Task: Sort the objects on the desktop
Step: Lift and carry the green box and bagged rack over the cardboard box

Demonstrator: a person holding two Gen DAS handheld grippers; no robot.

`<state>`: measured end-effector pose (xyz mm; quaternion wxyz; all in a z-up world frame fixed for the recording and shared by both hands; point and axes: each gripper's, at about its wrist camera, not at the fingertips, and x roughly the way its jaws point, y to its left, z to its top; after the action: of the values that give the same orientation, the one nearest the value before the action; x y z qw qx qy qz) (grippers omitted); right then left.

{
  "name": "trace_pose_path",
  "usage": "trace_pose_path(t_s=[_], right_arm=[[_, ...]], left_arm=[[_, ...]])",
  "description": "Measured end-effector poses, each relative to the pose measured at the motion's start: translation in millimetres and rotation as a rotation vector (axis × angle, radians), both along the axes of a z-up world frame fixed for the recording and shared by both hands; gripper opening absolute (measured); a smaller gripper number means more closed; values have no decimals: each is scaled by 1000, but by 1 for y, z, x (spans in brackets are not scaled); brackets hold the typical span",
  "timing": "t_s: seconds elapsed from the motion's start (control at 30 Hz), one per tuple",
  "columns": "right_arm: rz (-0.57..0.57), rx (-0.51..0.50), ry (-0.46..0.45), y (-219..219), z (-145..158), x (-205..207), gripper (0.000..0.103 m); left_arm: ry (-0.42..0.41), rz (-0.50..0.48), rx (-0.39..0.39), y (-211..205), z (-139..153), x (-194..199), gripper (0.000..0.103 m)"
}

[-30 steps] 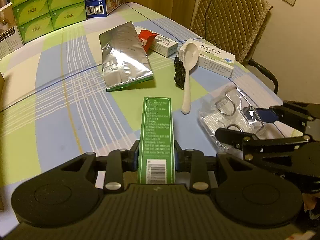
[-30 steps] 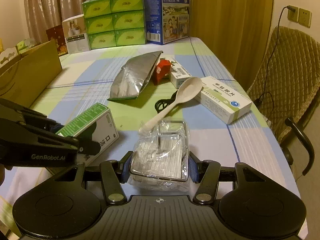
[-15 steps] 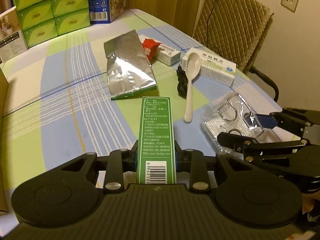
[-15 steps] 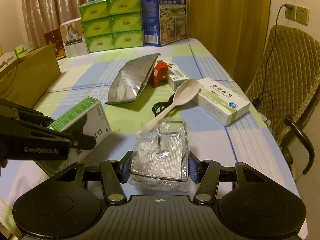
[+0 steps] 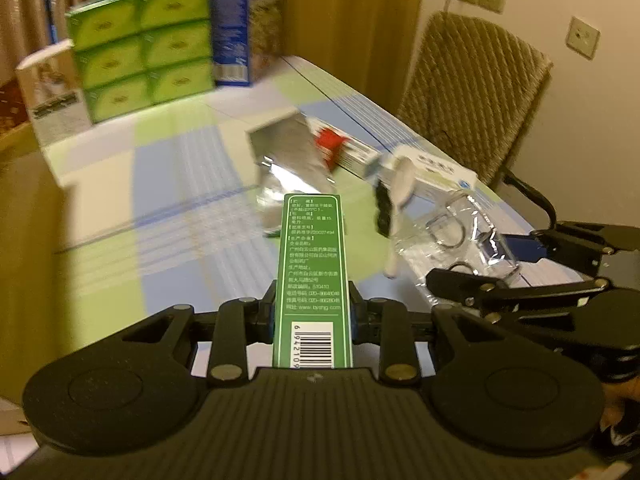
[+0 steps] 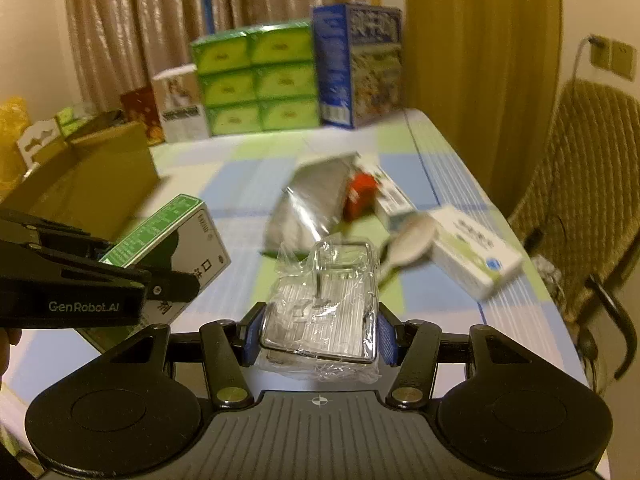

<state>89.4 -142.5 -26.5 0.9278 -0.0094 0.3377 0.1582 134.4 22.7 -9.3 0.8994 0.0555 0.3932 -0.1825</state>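
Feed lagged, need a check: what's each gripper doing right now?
Left gripper: closed on the green box.
Right gripper: closed on the plastic-wrapped metal rack.

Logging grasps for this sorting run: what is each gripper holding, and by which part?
Left gripper: green medicine box, clamped across its narrow sides near the barcode end. Right gripper: plastic-wrapped metal item, gripped at both sides of its near end.

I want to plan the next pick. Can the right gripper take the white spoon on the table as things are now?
Probably not yet. The right gripper is shut on the plastic-wrapped metal item, so its jaws are occupied. The white spoon lies uncovered ahead, resting partly on the white medicine box.
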Motion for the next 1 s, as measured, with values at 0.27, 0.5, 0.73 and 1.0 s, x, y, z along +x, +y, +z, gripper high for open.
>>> trace_pose_path(t_s=[0.27,0.5,0.73,1.0], right_arm=[[92,37,-43,48,44,0,52],[189,60,-72,105,72,-5,52],[286,54,-90,166,88,-3,52],[379,47,-99,232,103,12,52]], left_arm=[[-68,97,12,62,57,-15,25],[-98,189,29,124,89,-34,25],[-111,290,34,192,110,-49,25],[-108,387,53,266,127,-47,25]])
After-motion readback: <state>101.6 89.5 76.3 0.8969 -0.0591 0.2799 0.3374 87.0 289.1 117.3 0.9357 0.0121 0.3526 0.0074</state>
